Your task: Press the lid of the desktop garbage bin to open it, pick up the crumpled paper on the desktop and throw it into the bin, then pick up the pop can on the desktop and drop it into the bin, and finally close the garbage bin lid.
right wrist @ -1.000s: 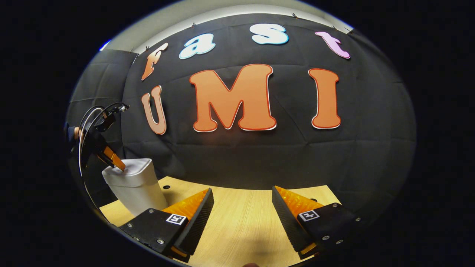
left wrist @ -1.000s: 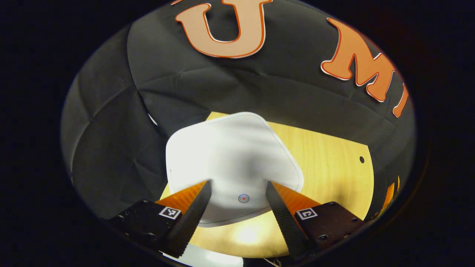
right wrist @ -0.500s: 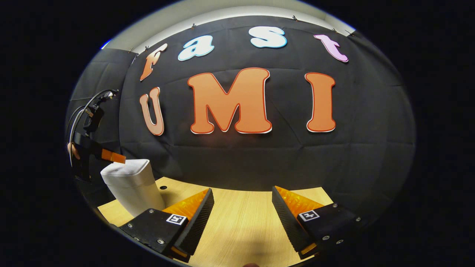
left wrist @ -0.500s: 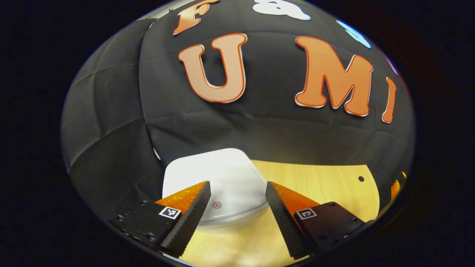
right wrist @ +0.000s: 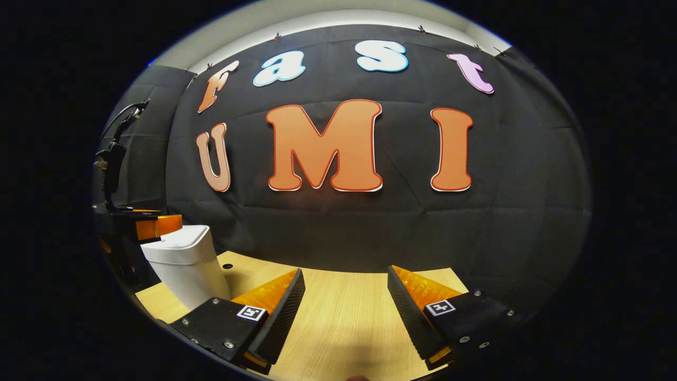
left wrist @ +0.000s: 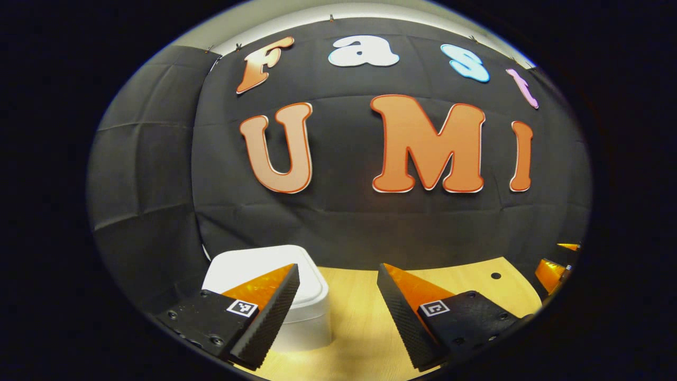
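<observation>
Since the earlier frame the left gripper [left wrist: 338, 304] has lifted off the lid [left wrist: 254, 267] and levelled, fingers apart and empty, the bin [right wrist: 185, 259] shut at the desk's [right wrist: 344, 317] left rear corner, so keep retreating clear of the right gripper [right wrist: 344, 312], also spread, over open desk.

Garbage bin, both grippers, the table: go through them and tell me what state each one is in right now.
Garbage bin: upright on the table, lid shut and flat.
Left gripper: jaws open, holding nothing, level with the bin's top on its near side.
Right gripper: jaws open, holding nothing, above bare wood, apart from the bin.
Table: wooden top, bin standing at its left end in the right gripper view.
</observation>
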Motion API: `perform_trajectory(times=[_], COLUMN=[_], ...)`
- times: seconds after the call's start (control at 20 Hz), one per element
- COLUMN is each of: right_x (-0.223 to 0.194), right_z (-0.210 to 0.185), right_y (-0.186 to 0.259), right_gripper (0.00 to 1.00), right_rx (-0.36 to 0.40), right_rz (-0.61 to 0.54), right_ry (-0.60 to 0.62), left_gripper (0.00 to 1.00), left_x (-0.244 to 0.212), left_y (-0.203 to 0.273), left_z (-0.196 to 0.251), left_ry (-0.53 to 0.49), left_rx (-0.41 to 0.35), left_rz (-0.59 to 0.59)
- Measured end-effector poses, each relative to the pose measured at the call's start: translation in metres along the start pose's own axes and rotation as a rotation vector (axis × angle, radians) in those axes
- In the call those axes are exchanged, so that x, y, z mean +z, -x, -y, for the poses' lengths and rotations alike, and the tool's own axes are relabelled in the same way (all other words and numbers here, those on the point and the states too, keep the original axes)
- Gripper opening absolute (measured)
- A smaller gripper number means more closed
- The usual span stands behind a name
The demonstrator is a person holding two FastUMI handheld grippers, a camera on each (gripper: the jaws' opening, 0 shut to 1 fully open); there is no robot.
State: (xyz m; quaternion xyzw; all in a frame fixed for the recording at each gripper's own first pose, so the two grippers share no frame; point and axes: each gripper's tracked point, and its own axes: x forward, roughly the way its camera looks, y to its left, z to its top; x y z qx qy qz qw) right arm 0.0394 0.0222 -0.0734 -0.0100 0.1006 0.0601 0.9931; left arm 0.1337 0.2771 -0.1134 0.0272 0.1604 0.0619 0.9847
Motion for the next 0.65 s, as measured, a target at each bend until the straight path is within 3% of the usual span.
perform_trajectory(times=[0.65], right_x=[-0.002], right_z=[0.006], right_y=[0.008], right_gripper=[0.94], right_rx=[-0.034], right_rz=[0.002], right_ry=[-0.005], left_gripper=[0.94], left_x=[-0.002], left_y=[0.022], left_z=[0.048], left_ry=[0.017], left_rx=[-0.085], left_rz=[0.080])
